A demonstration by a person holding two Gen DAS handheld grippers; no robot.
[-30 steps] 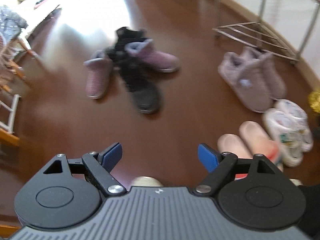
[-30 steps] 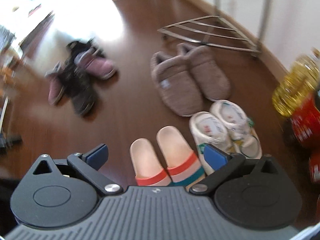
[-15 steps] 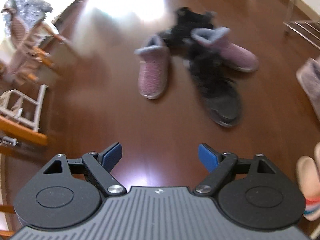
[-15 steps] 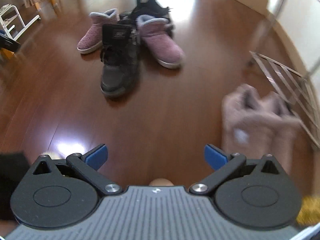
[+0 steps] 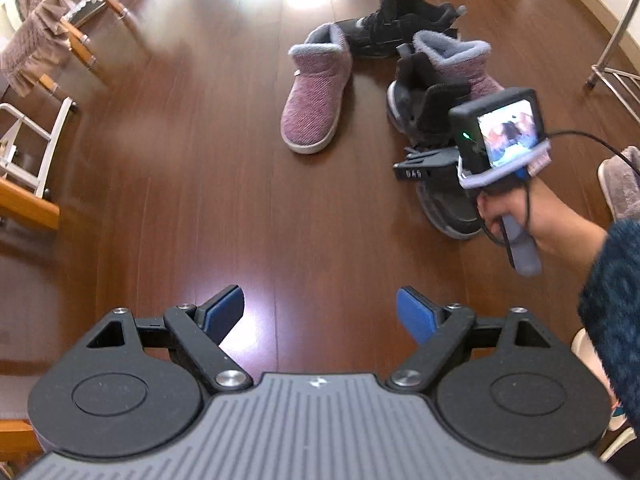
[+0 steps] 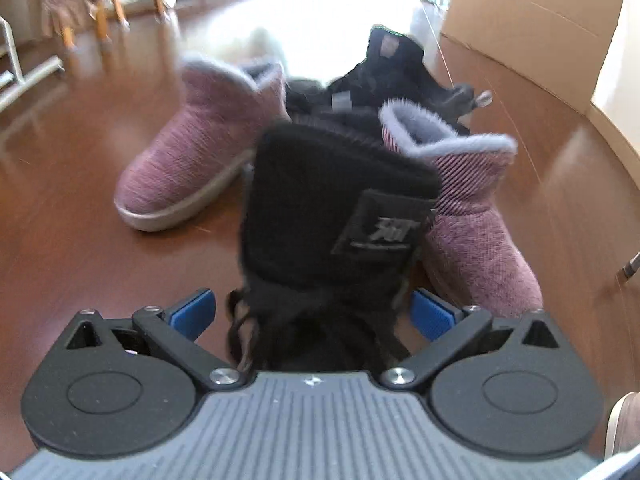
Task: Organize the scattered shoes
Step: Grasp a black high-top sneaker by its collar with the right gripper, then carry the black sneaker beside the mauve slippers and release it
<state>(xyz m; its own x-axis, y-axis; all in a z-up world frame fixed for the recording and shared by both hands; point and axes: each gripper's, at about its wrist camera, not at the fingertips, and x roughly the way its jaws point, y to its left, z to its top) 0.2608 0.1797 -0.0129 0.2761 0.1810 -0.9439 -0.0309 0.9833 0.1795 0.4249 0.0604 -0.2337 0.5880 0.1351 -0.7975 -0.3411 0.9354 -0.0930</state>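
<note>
A heap of shoes lies on the brown wood floor. The near black high-top sneaker (image 6: 320,208) sits right between the open fingers of my right gripper (image 6: 312,312), its tongue upright. In the left wrist view this sneaker (image 5: 444,204) lies under the right gripper body (image 5: 500,140). A purple boot (image 6: 192,160) lies to its left and also shows in the left wrist view (image 5: 316,96). A second purple boot (image 6: 472,216) stands to its right. Another black sneaker (image 6: 392,76) lies behind. My left gripper (image 5: 320,312) is open and empty over bare floor.
Chairs with wooden legs (image 5: 80,40) and a white frame (image 5: 36,144) stand at the left. A metal rack (image 5: 616,68) stands at the right, a grey fuzzy slipper (image 5: 624,188) near it. A cardboard box (image 6: 532,20) stands behind the heap.
My right gripper has moved forward and down onto the shoe heap and now straddles the near black sneaker. My left gripper has come a little closer to the heap.
</note>
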